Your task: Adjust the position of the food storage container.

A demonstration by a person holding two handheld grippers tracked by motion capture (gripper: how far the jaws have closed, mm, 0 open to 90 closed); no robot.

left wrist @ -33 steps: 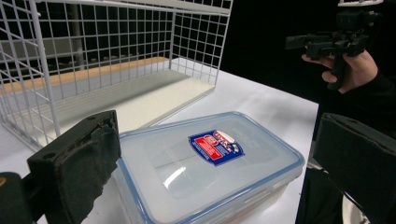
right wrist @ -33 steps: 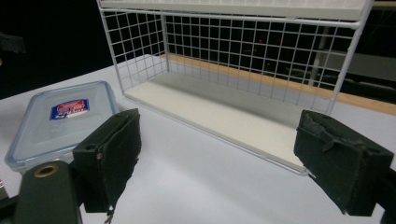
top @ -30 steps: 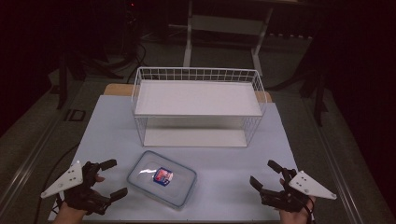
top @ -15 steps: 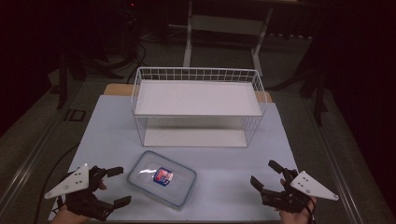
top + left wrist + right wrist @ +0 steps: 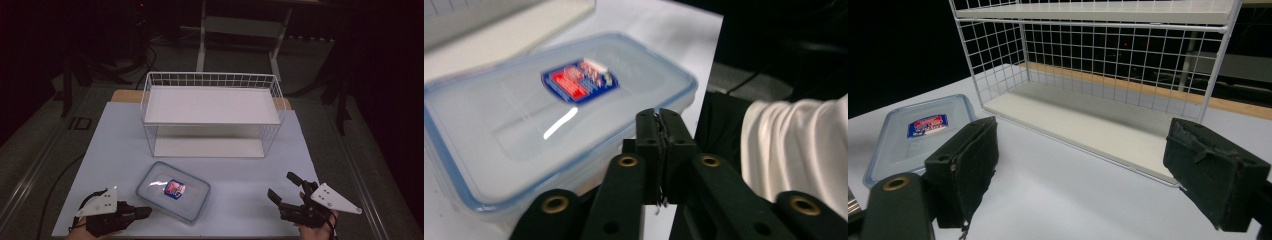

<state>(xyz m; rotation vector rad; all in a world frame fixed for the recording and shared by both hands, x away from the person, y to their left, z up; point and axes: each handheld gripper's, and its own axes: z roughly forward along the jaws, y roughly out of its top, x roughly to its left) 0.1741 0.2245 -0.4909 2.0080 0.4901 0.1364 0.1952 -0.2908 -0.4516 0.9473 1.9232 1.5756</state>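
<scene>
- The lidded plastic container [image 5: 173, 191] is seen lying flat on the tabletop [image 5: 120, 145], in front of the white wire shelf [image 5: 212, 112].
- The left tool [image 5: 145, 212] has just been closing; its jaws are pressed together with nothing between them, beside the container's near corner, probably ready for nudging it.
- The right tool [image 5: 283, 186] is held with jaws apart, well clear, likely waiting.

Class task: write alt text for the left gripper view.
Two black jaws of the left gripper are pressed shut, empty, beside a clear lidded plastic food box with a blue rim and red-and-blue label, on a white table.
</scene>
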